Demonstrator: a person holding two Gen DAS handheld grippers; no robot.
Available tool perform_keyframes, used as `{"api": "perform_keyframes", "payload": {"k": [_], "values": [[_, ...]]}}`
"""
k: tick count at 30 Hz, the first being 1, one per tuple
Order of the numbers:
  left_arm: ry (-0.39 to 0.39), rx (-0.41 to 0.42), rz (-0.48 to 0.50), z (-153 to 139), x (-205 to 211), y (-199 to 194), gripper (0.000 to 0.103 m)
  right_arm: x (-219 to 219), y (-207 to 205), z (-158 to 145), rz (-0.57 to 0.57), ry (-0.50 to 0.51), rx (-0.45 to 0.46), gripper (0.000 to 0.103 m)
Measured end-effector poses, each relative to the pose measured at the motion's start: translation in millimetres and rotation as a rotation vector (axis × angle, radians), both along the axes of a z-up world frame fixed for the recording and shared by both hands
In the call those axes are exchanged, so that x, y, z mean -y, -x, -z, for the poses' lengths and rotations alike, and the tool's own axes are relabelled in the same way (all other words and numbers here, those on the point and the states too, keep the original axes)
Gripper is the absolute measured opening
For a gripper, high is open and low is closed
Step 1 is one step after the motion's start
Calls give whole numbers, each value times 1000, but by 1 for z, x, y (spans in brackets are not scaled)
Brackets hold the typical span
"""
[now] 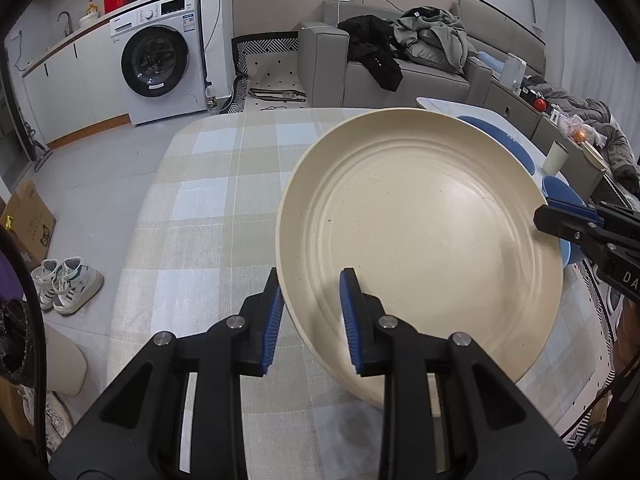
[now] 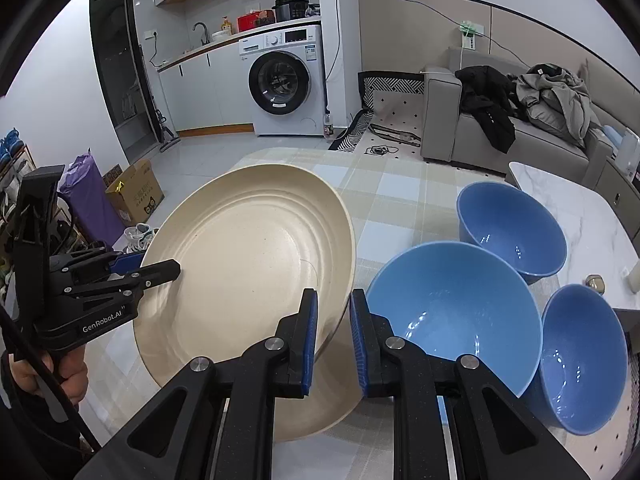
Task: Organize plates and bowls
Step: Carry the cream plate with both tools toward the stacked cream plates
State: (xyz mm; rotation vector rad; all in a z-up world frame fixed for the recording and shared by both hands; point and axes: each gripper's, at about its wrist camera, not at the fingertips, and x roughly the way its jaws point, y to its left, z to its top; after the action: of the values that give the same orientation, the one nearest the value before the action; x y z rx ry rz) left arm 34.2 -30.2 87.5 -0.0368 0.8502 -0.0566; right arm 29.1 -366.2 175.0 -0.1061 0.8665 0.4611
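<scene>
A large cream plate (image 1: 420, 240) hangs tilted just above the checked tablecloth (image 1: 208, 208), held at two opposite rims. My left gripper (image 1: 311, 280) is shut on its near rim, one blue pad inside the plate and one outside. My right gripper (image 2: 334, 296) is shut on the opposite rim of the cream plate (image 2: 248, 256). Each gripper shows in the other's view: the right gripper (image 1: 560, 216) at the plate's far right edge, the left gripper (image 2: 160, 269) at its left edge with a hand below it. Three blue bowls stand right of the plate: a large bowl (image 2: 452, 320), a far bowl (image 2: 512, 232) and a near-right bowl (image 2: 580, 360).
A white marble table (image 2: 592, 216) adjoins the checked one on the right and bears a pale cup (image 1: 556, 158). Beyond are a grey sofa (image 2: 472, 128) with clothes and a washing machine (image 2: 284, 84). Shoes (image 1: 66, 284) and a cardboard box (image 2: 136, 192) lie on the floor at left.
</scene>
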Motion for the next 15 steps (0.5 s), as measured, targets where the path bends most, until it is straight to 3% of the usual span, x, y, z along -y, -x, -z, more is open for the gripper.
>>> {"api": "perform_keyframes", "payload": {"k": [15], "values": [[-3,-14,50,31,-4,0,24,7,17,24,42,-39,-40,17]]}}
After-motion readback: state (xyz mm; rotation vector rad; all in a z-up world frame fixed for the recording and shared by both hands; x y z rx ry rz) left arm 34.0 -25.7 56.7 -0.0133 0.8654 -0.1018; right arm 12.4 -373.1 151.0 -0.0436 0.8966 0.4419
